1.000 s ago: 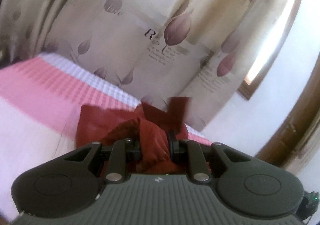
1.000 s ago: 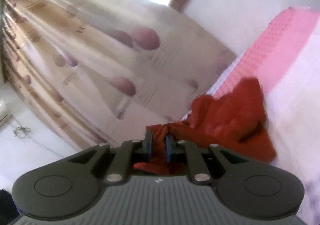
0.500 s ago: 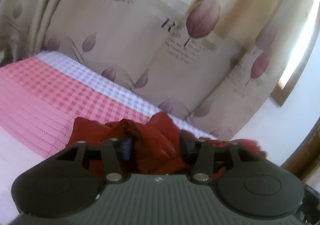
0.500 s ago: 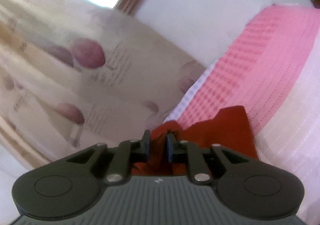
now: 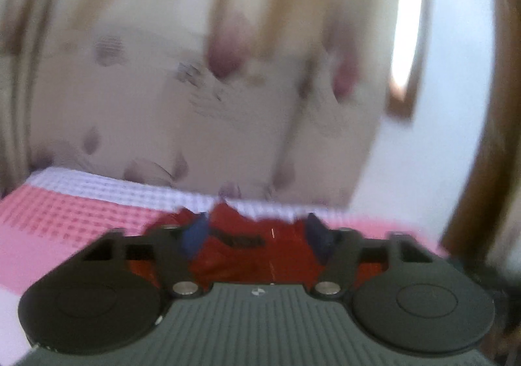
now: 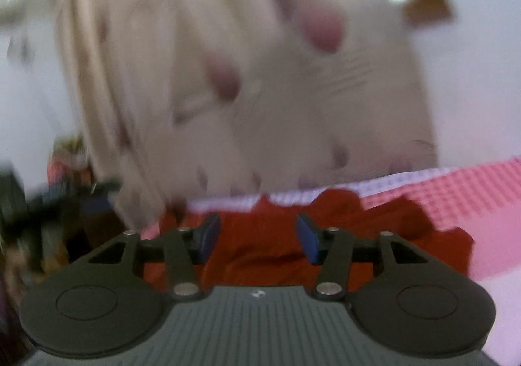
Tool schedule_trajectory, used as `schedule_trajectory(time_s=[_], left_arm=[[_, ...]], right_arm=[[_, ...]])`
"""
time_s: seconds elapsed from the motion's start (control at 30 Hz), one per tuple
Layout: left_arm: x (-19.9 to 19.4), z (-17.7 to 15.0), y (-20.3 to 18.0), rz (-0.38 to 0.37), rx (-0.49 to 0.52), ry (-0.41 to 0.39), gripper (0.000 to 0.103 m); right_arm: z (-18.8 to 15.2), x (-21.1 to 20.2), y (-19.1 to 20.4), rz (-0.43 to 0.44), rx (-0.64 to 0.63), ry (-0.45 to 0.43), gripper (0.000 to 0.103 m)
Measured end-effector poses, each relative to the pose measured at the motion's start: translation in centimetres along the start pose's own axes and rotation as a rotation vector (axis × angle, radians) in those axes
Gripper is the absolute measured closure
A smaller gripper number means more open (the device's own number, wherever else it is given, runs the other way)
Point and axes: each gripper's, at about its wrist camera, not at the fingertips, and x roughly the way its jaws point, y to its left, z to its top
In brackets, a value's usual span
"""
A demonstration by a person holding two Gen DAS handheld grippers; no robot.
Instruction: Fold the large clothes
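A crumpled red garment (image 5: 247,255) lies on the bed, close in front of both grippers. In the left wrist view my left gripper (image 5: 256,234) has its jaws apart and closing; the red cloth sits between and under the blue pads (image 5: 195,232), which do not press on it. In the right wrist view the same red garment (image 6: 374,219) spreads to the right over the cover. My right gripper (image 6: 258,235) is opening, its pads (image 6: 307,237) well apart with cloth lying behind and below them. Both views are blurred by motion.
The bed cover (image 5: 65,219) is pink and white check, also seen as the bed cover (image 6: 472,190) in the right wrist view. A beige leaf-print curtain (image 5: 162,89) hangs behind the bed. Dark clutter (image 6: 49,203) stands past the bed's left end. A brown wooden frame (image 5: 482,170) is at the right.
Both grippers were shut on bunched red cloth and have let it go, their jaws now apart. Both have rolled towards level and moved sideways; the garment now lies flatter on the bed.
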Motion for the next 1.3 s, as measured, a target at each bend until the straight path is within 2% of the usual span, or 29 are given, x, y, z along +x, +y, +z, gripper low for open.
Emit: schedule_trajectory(time_s=[0.07,0.13,0.2,0.27,0.33,0.4,0.53,0.83,0.93,1.1,1.23,1.3], left_arm=[[2.4,-0.8,-1.0,0.001,0.066,0.063,0.057],[5.1,-1.7,-1.4,0.018,0.133,0.119,0.057],[7.5,-2.3,-1.1,0.071,0.178,0.17,0.056],[9.6,-3.2,0.4,0.124,0.173,0.243,0.056],[11.1,-3.7,2.5,0.151,0.109,0.291,0.056],[11.6,-4.1,4.2,0.143,0.05,0.3,0.056],[12.1,-5.4,5.2,0.159,0.021,0.306,0.057],[13.1,-6.0,7.4,0.095,-0.159,0.348,0.057],[13.6,-6.6,7.5,0.093,-0.143,0.348,0.056],[14.2,-6.6,7.3,0.113,-0.134,0.362,0.057],[14.4,-6.0,7.3,0.12,-0.136,0.395,0.057],[14.4,-5.7,7.3,0.126,-0.143,0.41,0.057]], right_arm=[[-0.5,2.5,0.8,-0.051,-0.074,0.071,0.071],[-0.8,4.6,0.4,-0.104,-0.117,0.128,0.073],[-0.9,6.1,-0.7,-0.159,-0.133,0.173,0.074],[-1.3,7.2,-2.1,-0.21,-0.145,0.207,0.074],[-1.4,8.0,-3.7,-0.252,-0.14,0.238,0.074],[-1.7,8.3,-4.8,-0.271,-0.12,0.267,0.076],[-2.7,9.2,-7.0,-0.286,-0.066,0.298,0.078],[-4.9,9.4,-10.4,-0.231,0.109,0.326,0.082],[-5.5,9.6,-11.4,-0.208,0.173,0.325,0.083],[-5.7,10.2,-11.8,-0.214,0.196,0.327,0.085],[-4.3,8.8,-11.7,-0.22,0.225,0.32,0.083],[-3.0,7.4,-10.9,-0.252,0.183,0.282,0.082]])
